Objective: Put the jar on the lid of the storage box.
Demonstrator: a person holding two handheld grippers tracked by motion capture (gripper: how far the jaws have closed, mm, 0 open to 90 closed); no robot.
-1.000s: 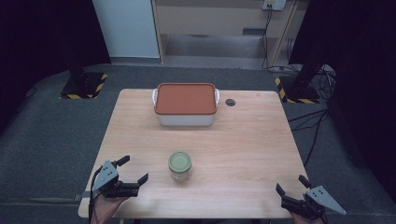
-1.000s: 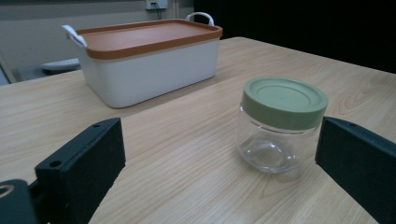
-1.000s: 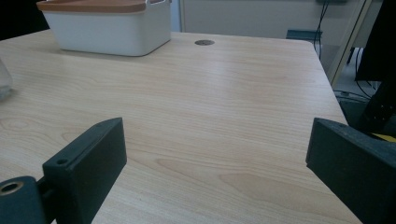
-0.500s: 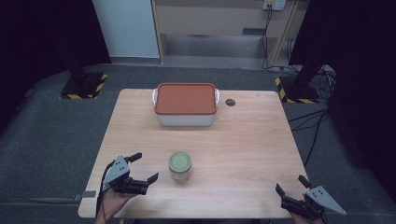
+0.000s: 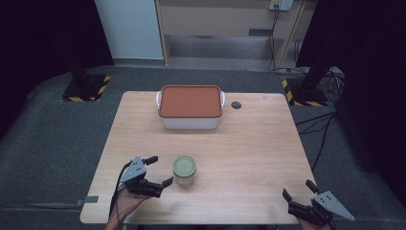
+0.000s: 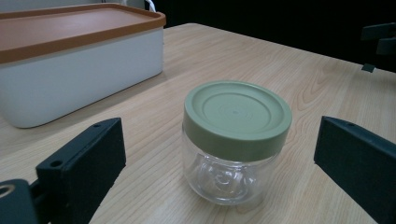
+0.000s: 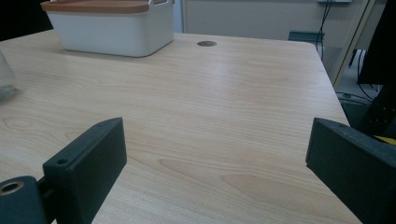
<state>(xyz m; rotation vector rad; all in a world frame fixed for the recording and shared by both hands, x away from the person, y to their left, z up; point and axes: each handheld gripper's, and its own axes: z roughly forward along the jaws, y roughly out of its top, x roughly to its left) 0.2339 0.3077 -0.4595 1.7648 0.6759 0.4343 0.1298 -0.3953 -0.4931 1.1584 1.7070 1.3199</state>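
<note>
your left gripper (image 5: 157, 171) sits with its 2 jaws spread wide, and the jar (image 5: 185, 170) stands just ahead of them, upright on the table (image 5: 258, 143), apart from both jaws. in the left gripper view the jar (image 6: 236, 140) lies straight ahead, between the lines of the 2 jaws but not yet in their gap, with bare wood on either side of it. its green lid (image 6: 237, 114) is on, and the clear glass below shows nothing you can tell inside.

your right gripper (image 5: 300, 199) is well apart from the jar, at the near right corner of the table, jaws wide and holding nothing. from it the jar is far off to the left: the right gripper view catches just a sliver of its glass (image 7: 5, 77) at the left edge.

the left gripper view gives you the ridged rings on the lid and the white box (image 6: 70, 77) with its orange lid (image 6: 65, 25) beyond the jar to the left. the high view gives what that one cannot: the whole box (image 5: 190, 122) at the far side of the table, the small dark disc (image 5: 235, 105) just beside it, and your hand (image 5: 125, 206) under the left gripper.
</note>
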